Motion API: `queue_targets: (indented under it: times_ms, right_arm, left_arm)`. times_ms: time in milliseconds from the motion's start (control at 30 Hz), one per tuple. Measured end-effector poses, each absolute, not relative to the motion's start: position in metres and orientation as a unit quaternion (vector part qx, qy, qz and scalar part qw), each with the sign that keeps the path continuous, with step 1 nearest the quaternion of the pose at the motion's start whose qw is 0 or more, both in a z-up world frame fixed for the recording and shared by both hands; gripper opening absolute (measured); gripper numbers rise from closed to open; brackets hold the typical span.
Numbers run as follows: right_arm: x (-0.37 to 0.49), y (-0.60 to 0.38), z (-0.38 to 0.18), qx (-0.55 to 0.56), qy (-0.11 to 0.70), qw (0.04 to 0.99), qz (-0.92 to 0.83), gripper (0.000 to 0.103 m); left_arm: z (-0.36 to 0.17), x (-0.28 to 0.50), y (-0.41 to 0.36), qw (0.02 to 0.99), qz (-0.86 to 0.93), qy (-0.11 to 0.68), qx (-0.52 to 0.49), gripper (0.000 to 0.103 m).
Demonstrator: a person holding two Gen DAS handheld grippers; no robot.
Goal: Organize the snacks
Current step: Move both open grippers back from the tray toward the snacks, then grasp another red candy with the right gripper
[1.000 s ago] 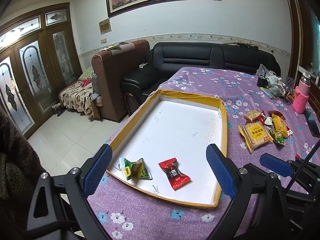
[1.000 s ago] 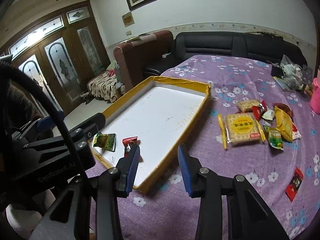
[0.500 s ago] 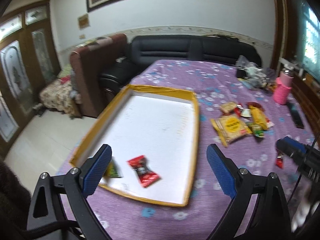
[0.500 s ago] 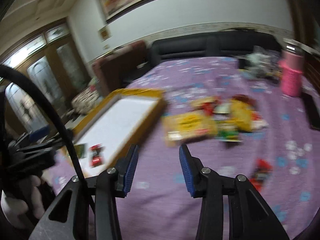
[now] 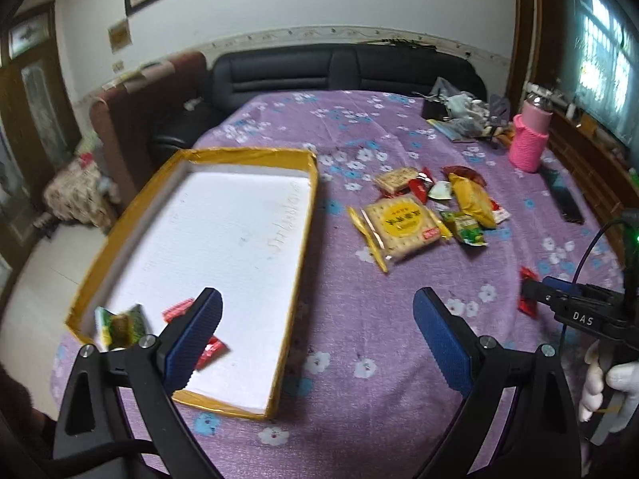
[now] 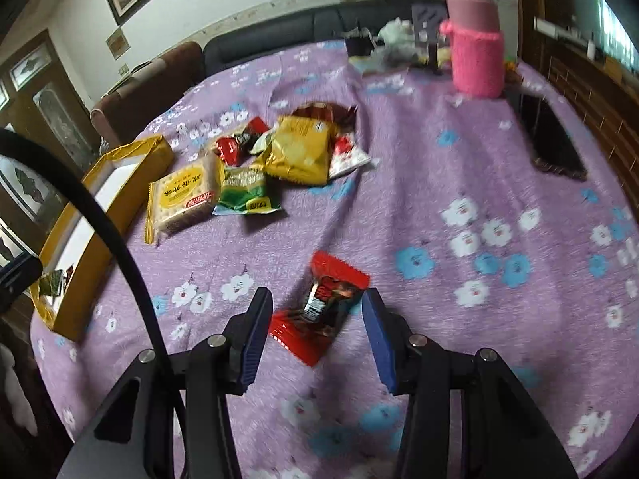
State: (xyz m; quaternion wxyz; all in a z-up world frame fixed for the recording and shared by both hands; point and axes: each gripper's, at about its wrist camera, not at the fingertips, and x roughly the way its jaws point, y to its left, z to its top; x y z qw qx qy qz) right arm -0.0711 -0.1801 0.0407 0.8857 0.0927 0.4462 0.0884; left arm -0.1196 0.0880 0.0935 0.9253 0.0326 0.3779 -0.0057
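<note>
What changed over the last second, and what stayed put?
The right gripper swung away from the tray to the right and now sits open astride the lone red candy, not yet gripping it. The left gripper turned right too, staying open and empty. The green packet and red candy in the tray, and the snack pile, lie as before.

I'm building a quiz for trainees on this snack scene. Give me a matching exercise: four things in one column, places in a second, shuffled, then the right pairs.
Things:
1. red candy
2. green packet
3. pink bottle
4. cracker pack

Places:
A. inside the yellow tray
B. between the right gripper fingers, on the cloth
C. in the snack pile, nearest the tray
D. far end of the table

Pairs: 1-B, 2-A, 3-D, 4-C
</note>
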Motion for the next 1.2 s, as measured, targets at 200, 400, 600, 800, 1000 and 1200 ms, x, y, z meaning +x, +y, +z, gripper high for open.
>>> queue_targets:
  times_ms: [200, 400, 600, 800, 1000, 1200]
  right_arm:
    - [-0.059, -0.169, 0.033, 0.087, 0.448, 0.886, 0.081, 0.047]
    - [-0.058, -0.166, 0.029, 0.075, 0.440, 0.892, 0.070, 0.047]
    - [-0.058, -0.152, 0.027, 0.019, 0.424, 0.904, 0.043, 0.038]
    - [-0.058, -0.150, 0.026, 0.010, 0.418, 0.907, 0.044, 0.027]
    - [-0.057, -0.151, 0.025, 0.013, 0.416, 0.908, 0.048, 0.026]
    - [-0.057, -0.152, 0.025, 0.012, 0.416, 0.908, 0.049, 0.026]
  left_arm:
    - [0.094, -0.120, 0.078, 0.924, 0.034, 0.374, 0.063, 0.096]
    - [0.090, -0.120, 0.067, 0.924, 0.069, 0.361, 0.106, 0.097]
    - [0.083, -0.112, 0.063, 0.921, 0.071, 0.363, 0.119, 0.097]
    - [0.075, -0.103, 0.059, 0.917, 0.068, 0.373, 0.123, 0.097]
    - [0.068, -0.096, 0.056, 0.914, 0.060, 0.384, 0.120, 0.097]
    - [0.063, -0.091, 0.055, 0.911, 0.054, 0.392, 0.116, 0.097]
